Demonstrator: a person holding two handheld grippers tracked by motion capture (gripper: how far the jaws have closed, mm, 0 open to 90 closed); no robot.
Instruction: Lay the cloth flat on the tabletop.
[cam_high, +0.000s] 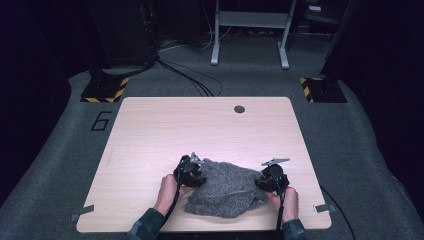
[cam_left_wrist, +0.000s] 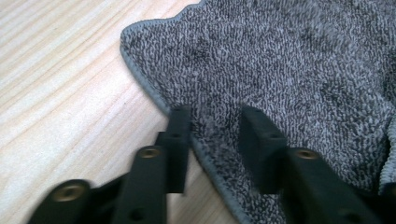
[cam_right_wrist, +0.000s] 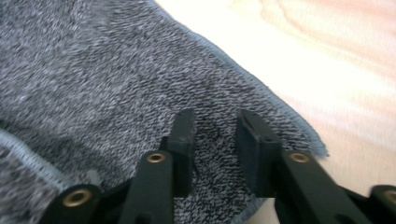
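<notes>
I have a grey towel (cam_high: 225, 189) crumpled at the desk's (cam_high: 150, 130) six o'clock edge. My left fingers (cam_left_wrist: 212, 133) stand apart astride its hemmed edge; my right fingers (cam_right_wrist: 215, 135) stand apart over its corner, pinching nothing yet. I should bite just inside each hem, then pull toward nine and three. Twelve o'clock offers bare wood for spreading.

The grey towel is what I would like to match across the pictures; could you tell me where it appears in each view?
High view: the grey towel lies crumpled near the table's front edge, between the two grippers.
Left gripper view: it covers the upper right, its hemmed edge running down between the jaws.
Right gripper view: it covers the left and centre, under the jaws.
Shared landmark: the pale wooden table beside the towel's hem.
</notes>
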